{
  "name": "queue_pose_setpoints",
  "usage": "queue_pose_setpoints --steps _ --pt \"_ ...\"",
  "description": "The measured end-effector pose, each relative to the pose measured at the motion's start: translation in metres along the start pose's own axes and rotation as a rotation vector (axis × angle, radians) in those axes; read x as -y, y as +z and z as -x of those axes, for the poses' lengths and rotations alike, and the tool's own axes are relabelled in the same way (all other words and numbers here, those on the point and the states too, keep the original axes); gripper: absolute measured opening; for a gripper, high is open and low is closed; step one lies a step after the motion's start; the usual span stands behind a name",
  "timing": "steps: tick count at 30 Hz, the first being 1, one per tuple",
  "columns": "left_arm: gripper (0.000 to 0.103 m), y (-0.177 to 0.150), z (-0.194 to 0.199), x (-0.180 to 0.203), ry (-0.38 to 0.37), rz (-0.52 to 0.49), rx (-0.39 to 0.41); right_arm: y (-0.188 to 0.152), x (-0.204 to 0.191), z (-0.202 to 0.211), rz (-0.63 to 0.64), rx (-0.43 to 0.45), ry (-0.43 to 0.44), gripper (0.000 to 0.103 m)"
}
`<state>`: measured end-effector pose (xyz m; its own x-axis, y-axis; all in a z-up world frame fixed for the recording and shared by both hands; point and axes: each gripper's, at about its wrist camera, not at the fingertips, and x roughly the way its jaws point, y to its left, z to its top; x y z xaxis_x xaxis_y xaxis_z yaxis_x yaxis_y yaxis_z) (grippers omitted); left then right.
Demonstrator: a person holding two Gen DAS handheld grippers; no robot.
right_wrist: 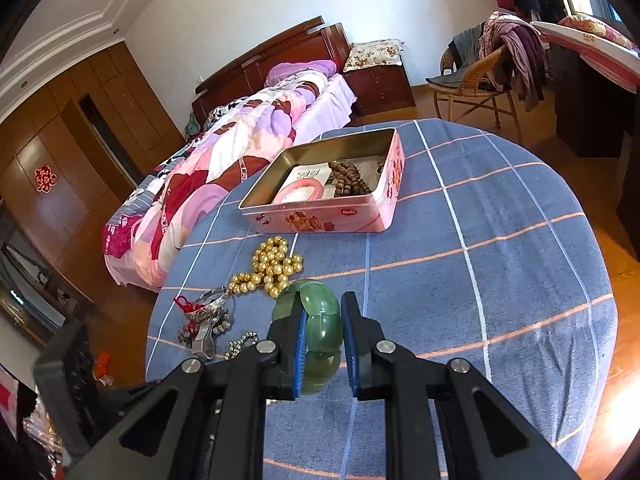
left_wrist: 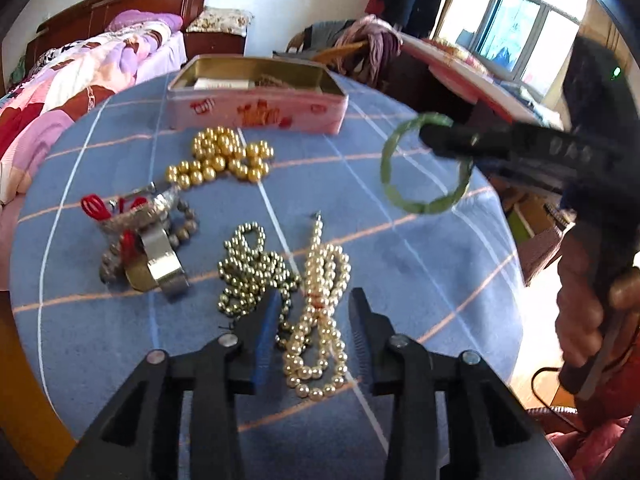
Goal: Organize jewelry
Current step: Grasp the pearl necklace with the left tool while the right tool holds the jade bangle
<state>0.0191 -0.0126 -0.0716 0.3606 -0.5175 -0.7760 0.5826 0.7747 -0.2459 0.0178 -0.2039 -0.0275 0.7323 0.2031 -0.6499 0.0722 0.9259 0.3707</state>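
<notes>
My left gripper (left_wrist: pixel 316 296) stands open low over the blue checked tablecloth (left_wrist: pixel 400 280). A cream pearl necklace (left_wrist: pixel 320 320) lies on the cloth between its fingers. A chain of small silvery beads (left_wrist: pixel 248 268) lies just to its left. My right gripper (right_wrist: pixel 322 300) is shut on a green jade bangle (right_wrist: pixel 320 328). The left wrist view shows the same green bangle (left_wrist: pixel 424 168) held in the air at the right. The open pink tin (right_wrist: pixel 320 218) at the table's far side holds brown wooden beads (right_wrist: pixel 348 178) and a card.
A strand of large gold beads (left_wrist: pixel 224 158) lies in front of the tin (left_wrist: pixel 256 114). A heap of silver bangles, red tassels and grey beads (left_wrist: pixel 152 240) sits at the left. A bed (right_wrist: pixel 248 128) and a wicker chair (right_wrist: pixel 472 80) stand beyond the round table.
</notes>
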Motion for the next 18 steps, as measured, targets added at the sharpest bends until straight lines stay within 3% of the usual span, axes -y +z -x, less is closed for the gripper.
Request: queue_pose_setpoints --steps 4,7,8,10,13,14,18 --pt "0.037 -0.003 -0.001 0.007 -0.019 -0.026 -0.009 0.0 0.003 0.001 -0.007 0.003 -0.005 0.016" --pt "0.037 -0.004 -0.004 0.017 0.012 -0.082 -0.003 0.0 0.006 0.003 -0.018 0.007 -0.004 0.016" --pt "0.043 -0.004 -0.007 0.019 0.016 -0.093 -0.022 0.0 0.007 0.004 -0.02 0.009 -0.004 0.016" --pt "0.045 -0.004 -0.012 0.023 0.039 -0.099 -0.021 0.0 0.007 0.005 -0.021 0.011 -0.003 0.016" --pt "0.028 -0.008 -0.012 0.034 0.084 -0.182 -0.018 0.0 0.007 0.006 -0.019 0.014 -0.007 0.016" --pt "0.016 -0.009 -0.012 0.034 0.082 -0.191 -0.021 0.0 0.008 0.007 -0.022 0.015 -0.005 0.016" --pt "0.014 -0.009 -0.009 0.025 0.015 -0.13 -0.02 0.0 0.01 0.008 -0.032 0.018 -0.009 0.016"
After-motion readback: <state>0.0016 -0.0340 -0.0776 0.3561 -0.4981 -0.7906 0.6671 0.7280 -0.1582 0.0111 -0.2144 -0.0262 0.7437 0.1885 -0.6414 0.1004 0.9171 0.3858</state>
